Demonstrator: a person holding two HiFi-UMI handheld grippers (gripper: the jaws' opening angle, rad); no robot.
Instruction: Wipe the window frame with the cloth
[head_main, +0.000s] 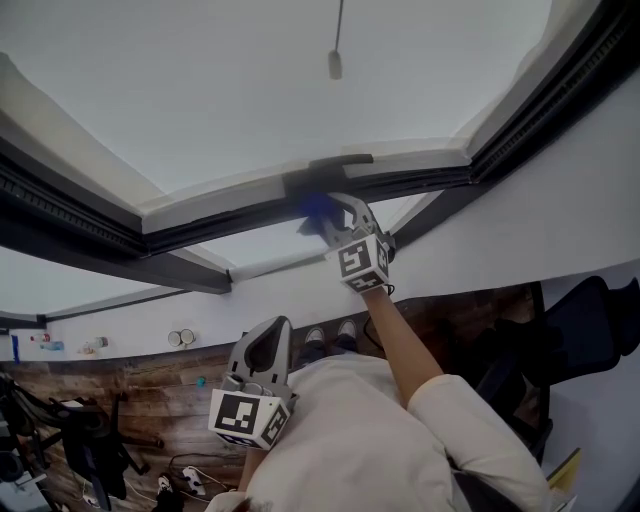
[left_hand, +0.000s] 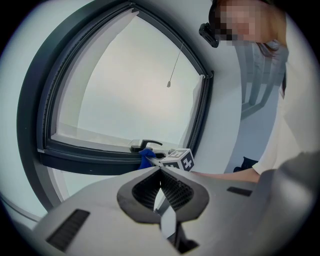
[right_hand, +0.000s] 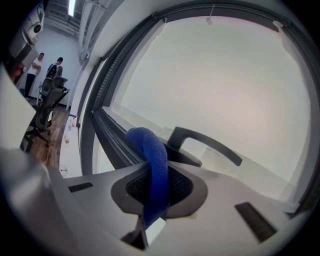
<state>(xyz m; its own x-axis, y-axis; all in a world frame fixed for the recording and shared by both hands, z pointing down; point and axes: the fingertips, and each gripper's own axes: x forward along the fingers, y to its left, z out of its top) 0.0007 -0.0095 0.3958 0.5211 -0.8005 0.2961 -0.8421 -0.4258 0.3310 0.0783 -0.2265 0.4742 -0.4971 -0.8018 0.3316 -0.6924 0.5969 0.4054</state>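
My right gripper (head_main: 335, 215) is raised to the dark window frame (head_main: 230, 217), shut on a blue cloth (head_main: 318, 210). In the right gripper view the blue cloth (right_hand: 152, 170) sticks out between the jaws and presses on the dark window frame (right_hand: 117, 147) just left of the window handle (right_hand: 205, 145). My left gripper (head_main: 270, 352) hangs low by the person's chest, jaws closed together with nothing in them. From the left gripper view the blue cloth (left_hand: 146, 156) shows far off beside the window handle (left_hand: 147, 144).
A pull cord (head_main: 336, 50) hangs in front of the pane. White wall (head_main: 540, 210) flanks the window on the right. Below are a wooden floor (head_main: 130, 400), a dark office chair (head_main: 585, 320) at right and equipment (head_main: 70, 440) at lower left. Two people (right_hand: 47, 67) stand far off.
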